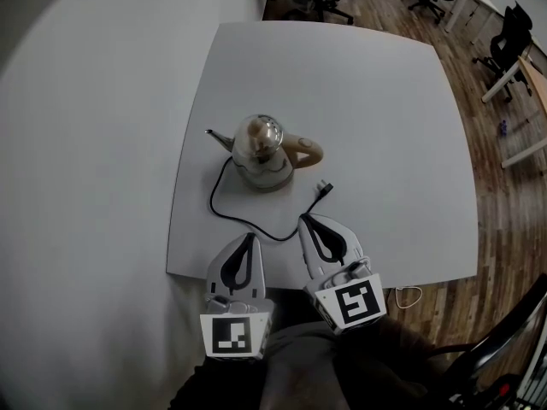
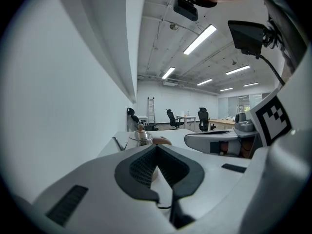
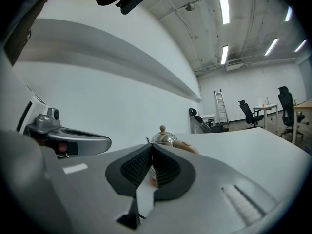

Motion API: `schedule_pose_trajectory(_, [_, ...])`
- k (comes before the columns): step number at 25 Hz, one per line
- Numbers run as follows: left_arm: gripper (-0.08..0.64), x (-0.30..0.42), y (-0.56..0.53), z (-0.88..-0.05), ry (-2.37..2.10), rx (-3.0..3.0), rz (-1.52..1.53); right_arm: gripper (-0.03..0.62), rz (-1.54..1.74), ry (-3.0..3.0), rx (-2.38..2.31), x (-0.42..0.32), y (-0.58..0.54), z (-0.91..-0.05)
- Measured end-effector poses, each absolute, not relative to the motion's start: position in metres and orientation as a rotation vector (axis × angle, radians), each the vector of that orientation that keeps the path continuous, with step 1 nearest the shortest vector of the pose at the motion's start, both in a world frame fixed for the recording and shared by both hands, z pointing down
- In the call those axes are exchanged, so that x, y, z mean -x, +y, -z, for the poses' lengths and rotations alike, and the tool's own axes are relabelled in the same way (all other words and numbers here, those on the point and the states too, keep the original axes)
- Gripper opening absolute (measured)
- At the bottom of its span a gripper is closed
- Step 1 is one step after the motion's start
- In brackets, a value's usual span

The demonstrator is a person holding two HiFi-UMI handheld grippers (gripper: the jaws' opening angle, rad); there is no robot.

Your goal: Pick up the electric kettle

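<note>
Kettle [image 1: 261, 150] of shiny metal stands upright on the white surface [image 1: 385, 101], left of centre, its black cord [image 1: 224, 207] curling toward the near edge. Over that edge hover the left gripper [image 1: 249, 238] and the right gripper [image 1: 305, 220], apart from the kettle, each with fingers pressed together on nothing.

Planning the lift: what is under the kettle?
The kettle rests on the white table; a black cord runs out from its bottom. Anything directly beneath is covered.
</note>
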State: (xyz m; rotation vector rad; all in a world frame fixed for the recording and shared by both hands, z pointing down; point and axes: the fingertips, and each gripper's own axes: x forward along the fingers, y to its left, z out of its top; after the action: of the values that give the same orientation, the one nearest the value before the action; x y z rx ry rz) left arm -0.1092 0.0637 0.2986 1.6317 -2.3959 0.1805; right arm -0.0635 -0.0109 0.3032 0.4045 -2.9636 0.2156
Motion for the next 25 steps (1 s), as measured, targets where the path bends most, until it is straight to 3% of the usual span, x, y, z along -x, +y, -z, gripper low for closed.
schedule_pose_trajectory(14, [0.000,0.156,0.014,-0.317,-2.404,-1.551,-0.210,0.003,-0.269,-2.966,-0.313,0.117,-0.061,-0.323])
schedule_pose_trajectory(25, [0.000,0.210,0.006,-0.345,-2.356,-1.681,-0.132,0.003,-0.210,-2.941,-0.504,0.149,-0.065,-0.353])
